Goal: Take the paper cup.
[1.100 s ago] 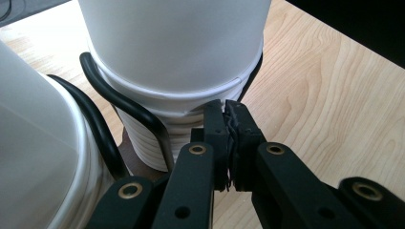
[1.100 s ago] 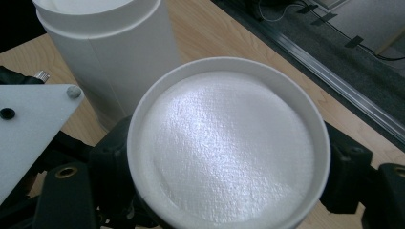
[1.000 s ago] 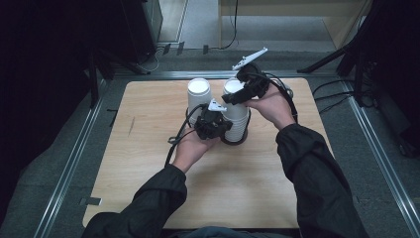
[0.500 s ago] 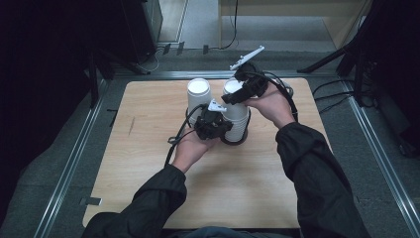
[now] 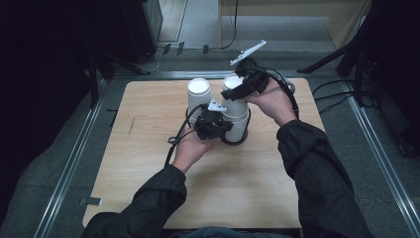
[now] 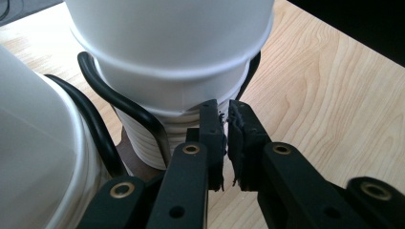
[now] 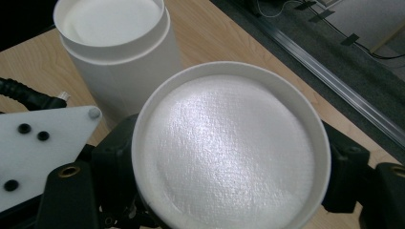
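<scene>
A stack of upturned white paper cups (image 5: pixel 237 119) stands in a black wire holder (image 5: pixel 233 141) near the middle of the wooden table (image 5: pixel 148 188). My right gripper (image 5: pixel 237 90) comes from the right and is shut on the top cup (image 7: pixel 231 152), one jaw on each side of it. My left gripper (image 5: pixel 221 124) sits low against the stack's ribbed rims (image 6: pixel 157 138). Its jaws (image 6: pixel 223 107) are pressed nearly together, tips touching the rims, with nothing visible between them. A second upturned stack (image 5: pixel 199 94) stands just to the left.
The second stack (image 7: pixel 114 52) is close beside the held cup. The holder's black wire (image 6: pixel 119 102) curves between the two stacks. Cables (image 5: pixel 173 144) trail from both grippers. A dark floor with metal rails (image 5: pixel 69 163) surrounds the table.
</scene>
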Demonstrator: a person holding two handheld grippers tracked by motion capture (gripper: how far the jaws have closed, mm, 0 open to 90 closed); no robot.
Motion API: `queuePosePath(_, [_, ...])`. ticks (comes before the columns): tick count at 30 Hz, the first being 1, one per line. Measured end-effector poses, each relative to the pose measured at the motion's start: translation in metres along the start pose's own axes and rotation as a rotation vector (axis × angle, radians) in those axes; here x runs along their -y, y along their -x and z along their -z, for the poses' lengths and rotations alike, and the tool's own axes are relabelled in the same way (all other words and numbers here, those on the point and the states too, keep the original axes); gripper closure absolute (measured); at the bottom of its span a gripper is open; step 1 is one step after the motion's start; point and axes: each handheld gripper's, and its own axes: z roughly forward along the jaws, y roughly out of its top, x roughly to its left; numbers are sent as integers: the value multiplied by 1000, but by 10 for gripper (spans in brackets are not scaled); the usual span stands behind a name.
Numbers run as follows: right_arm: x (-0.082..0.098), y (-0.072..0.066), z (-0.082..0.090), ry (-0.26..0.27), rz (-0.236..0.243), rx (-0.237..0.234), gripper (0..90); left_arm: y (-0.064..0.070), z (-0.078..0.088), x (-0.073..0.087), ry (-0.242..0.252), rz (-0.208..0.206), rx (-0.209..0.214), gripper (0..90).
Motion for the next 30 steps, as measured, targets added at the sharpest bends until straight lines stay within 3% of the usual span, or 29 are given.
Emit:
queuePosePath(1, [-3,0,4,-6,24,4,244,-1,0,0,2,7,5,831])
queuePosePath(9, [-17,-1,31,22,28,-11,245,-2,5,0,18,8,10,817])
queuePosePath(14, [-25,-4,49,46,46,-15,245,-4,6,0,1,-1,26,809])
queuePosePath(19, [-35,-7,78,57,57,-26,245,-5,10,1,-4,12,80,776])
queuePosePath(26, [-28,-14,99,44,91,-43,244,-6,21,3,-8,-13,125,694])
queuePosePath(30, [-11,-19,112,52,93,-88,244,-7,30,4,-38,-34,179,620])
